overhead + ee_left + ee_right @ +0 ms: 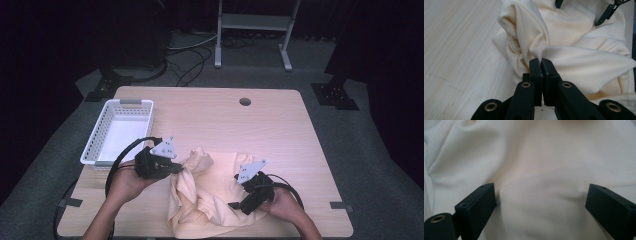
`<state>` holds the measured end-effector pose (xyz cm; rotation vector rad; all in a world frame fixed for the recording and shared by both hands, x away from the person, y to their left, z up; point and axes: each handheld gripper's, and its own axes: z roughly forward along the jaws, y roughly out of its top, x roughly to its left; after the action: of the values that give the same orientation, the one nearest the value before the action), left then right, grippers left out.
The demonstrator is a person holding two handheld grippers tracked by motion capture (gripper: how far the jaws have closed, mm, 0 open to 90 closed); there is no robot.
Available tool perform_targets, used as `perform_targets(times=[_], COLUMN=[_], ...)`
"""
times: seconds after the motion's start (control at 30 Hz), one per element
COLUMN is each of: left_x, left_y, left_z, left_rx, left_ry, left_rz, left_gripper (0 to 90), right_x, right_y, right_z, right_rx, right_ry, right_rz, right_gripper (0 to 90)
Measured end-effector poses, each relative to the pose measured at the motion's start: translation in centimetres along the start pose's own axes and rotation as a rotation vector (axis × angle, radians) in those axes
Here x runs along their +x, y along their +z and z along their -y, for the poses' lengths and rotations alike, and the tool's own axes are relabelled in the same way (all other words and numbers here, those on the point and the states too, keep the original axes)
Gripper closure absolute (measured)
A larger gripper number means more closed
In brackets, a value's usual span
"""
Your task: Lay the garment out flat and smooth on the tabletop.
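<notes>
A pale yellow garment (210, 192) lies crumpled on the wooden table (225, 120) near its front edge. My left gripper (176, 169) is at the cloth's left side, shut on a pinched fold of the garment (564, 37); in the left gripper view the jaws of the left gripper (540, 61) press together with fabric drawn taut into them. My right gripper (239, 204) rests on the cloth's right part, open. In the right gripper view the right gripper (541, 197) has its wide-apart jaws pressed down on the garment (536, 157), with fabric bulging between them.
A white plastic basket (92, 145) stands at the table's left edge, with nothing in it. A round cable hole (245, 101) is near the far edge. Cables loop from both grippers toward the person's forearms. A metal stand (252, 25) is on the floor beyond.
</notes>
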<state>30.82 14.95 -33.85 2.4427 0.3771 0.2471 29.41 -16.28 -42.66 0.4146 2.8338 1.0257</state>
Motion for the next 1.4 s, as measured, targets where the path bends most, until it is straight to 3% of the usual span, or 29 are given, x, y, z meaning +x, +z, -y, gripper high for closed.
perform_targets(times=[0.27, 0.6, 0.77, 1.13, 1.27, 1.4], left_x=[0.7, 1.7, 1.6, -0.5, -1.3, -2.2], left_y=[-0.7, 0.1, 0.2, 1.4, 2.2, 2.9], left_z=[1.9, 3.9, 4.1, 3.4, 3.1, 2.4], left_rx=[-0.019, -0.016, -0.029, -0.051, -0.049, -0.059], left_ry=[-0.056, -0.124, -0.151, -0.125, -0.107, -0.082], left_rz=[-0.015, -0.024, -0.026, 0.032, 0.064, 0.087], left_gripper=[87.4, 86.5, 77.9, 65.0, 60.8, 56.6], right_x=[-1.2, -3.5, -4.2, -4.6, -3.7, -2.1], right_y=[0.0, -3.4, -4.6, -5.2, -5.7, -6.1], right_z=[0.7, 4.3, 5.6, 5.8, 5.2, 4.4], right_rx=[0.037, 0.085, 0.096, 0.09, 0.05, 0.003], right_ry=[-0.009, 0.049, 0.077, 0.117, 0.112, 0.077], right_rz=[-0.028, 0.014, 0.028, 0.033, 0.038, 0.033], right_gripper=[9.2, 9.2, 9.1, 9.1, 9.1, 9.1])
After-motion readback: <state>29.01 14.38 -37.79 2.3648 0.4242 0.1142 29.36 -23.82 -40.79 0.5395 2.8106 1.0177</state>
